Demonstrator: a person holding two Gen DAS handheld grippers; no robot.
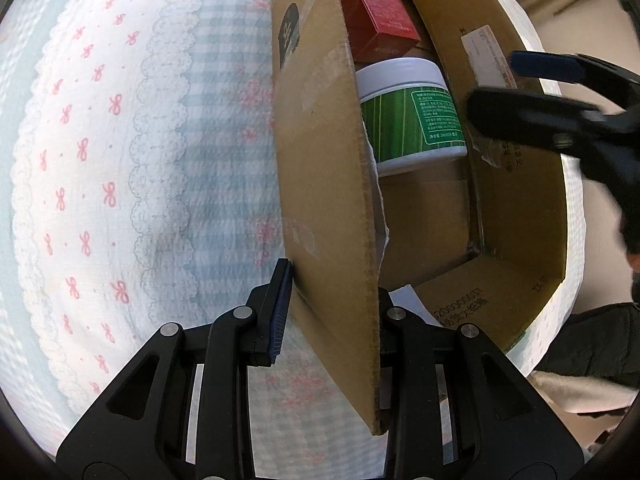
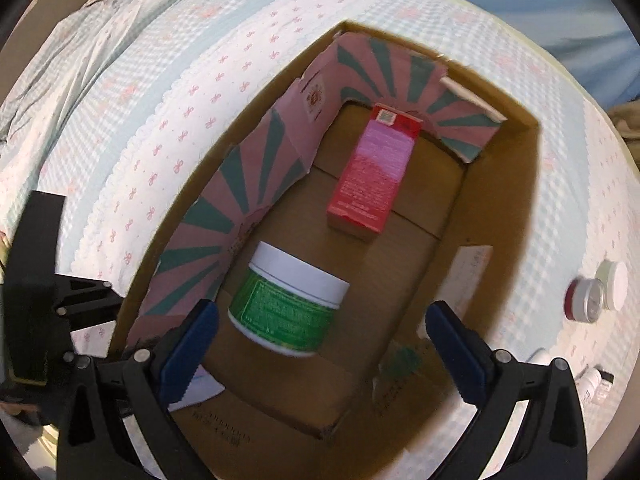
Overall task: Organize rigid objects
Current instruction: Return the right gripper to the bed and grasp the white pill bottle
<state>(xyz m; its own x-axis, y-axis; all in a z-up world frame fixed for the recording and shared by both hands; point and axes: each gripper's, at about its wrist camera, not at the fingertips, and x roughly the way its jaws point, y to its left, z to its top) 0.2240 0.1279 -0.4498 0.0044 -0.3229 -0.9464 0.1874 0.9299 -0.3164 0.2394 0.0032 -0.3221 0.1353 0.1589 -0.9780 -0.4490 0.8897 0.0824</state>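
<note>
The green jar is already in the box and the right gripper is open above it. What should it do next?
Probably lift the right gripper out and move toward the small jars on the bedspread beside the box: its jaws are empty, and the green jar already rests inside.

Bedroom at home, bow-print bedsheet [image 1: 100, 160]

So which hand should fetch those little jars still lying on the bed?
Probably the right. Its tool hangs open and empty above the cardboard box, and the small jars lie on that side. The left tool is shut on the box flap.
</note>
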